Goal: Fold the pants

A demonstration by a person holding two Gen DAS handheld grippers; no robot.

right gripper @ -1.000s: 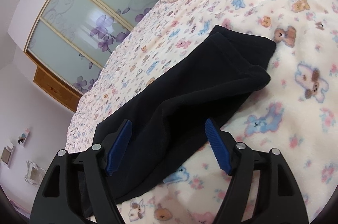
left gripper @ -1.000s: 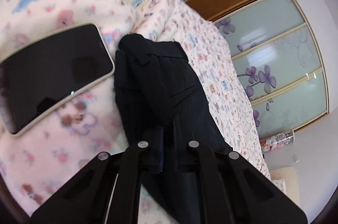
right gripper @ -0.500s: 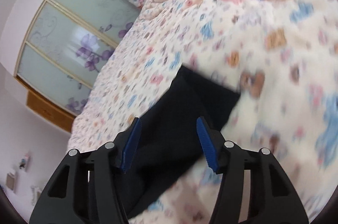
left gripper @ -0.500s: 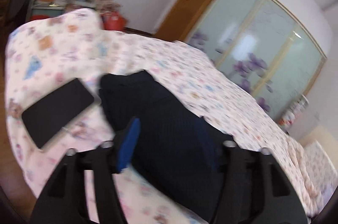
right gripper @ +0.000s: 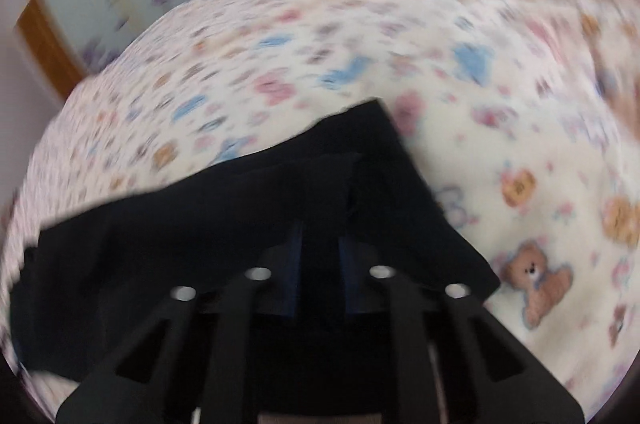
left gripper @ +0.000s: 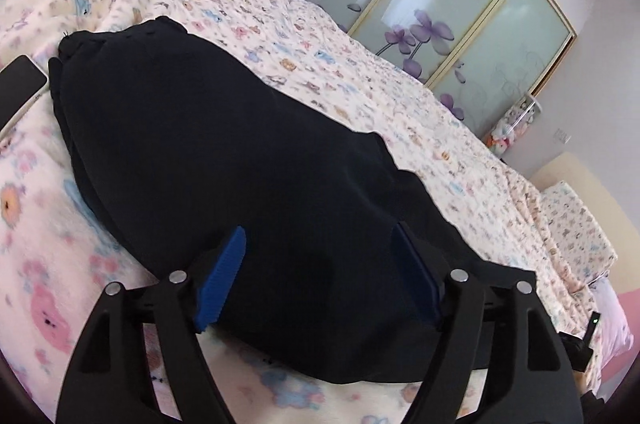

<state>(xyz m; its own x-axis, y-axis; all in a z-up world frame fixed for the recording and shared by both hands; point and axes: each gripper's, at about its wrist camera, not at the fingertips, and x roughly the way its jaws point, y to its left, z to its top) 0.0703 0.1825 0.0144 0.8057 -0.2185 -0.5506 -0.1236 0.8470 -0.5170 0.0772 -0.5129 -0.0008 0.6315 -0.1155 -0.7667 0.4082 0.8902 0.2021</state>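
1. Frosted floral wardrobe doors (left gripper: 460, 19) stand behind the bed (left gripper: 360, 95)
2. Black pants (left gripper: 240, 175) lie on it, a phone (left gripper: 20, 83) touching them
3. Left gripper (left gripper: 320, 264) fingers spread above the pants
4. Right gripper (right gripper: 320, 268) pinches pants fabric

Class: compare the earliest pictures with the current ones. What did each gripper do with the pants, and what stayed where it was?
The left gripper let go of the pants and now stands open over them. The right gripper, open before, has closed on the pants. The phone remains beside the pants on the blanket.
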